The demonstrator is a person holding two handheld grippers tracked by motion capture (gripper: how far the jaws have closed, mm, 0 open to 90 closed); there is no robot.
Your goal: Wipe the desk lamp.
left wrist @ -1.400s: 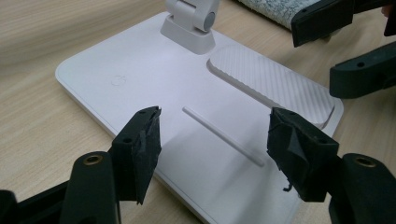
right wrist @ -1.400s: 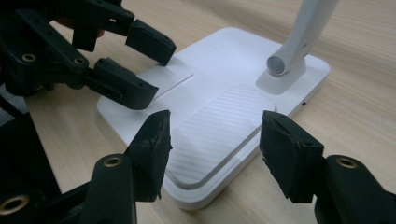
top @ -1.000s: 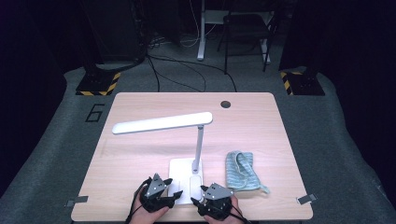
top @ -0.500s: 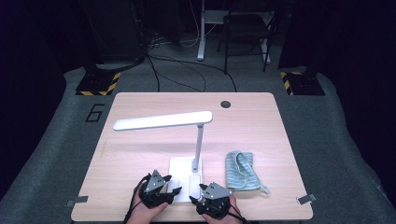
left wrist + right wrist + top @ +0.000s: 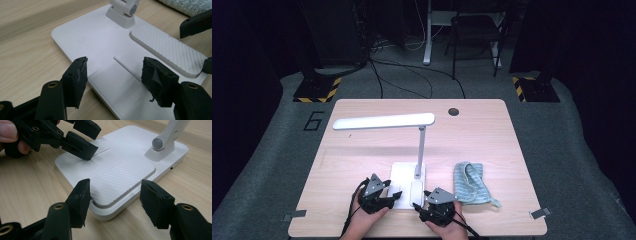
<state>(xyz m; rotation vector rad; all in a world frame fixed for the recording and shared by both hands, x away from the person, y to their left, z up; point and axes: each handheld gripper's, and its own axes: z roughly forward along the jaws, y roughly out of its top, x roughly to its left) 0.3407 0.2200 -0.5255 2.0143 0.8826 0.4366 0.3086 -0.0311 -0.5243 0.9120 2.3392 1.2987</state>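
Wooden table point(image 5: 362, 150) carries the desk lamp base point(image 5: 404, 175); my left gripper point(image 5: 113, 71) and right gripper point(image 5: 113, 195) flank its near edge, jaws apart, gripping nothing.

Lamp base point(image 5: 105, 50) cut off at the bottom edge in the left gripper view, lamp post point(image 5: 172, 132) cropped at the top in the right gripper view, person's forearms cut off below in the high view, towel point(image 5: 190, 6) mostly out of frame
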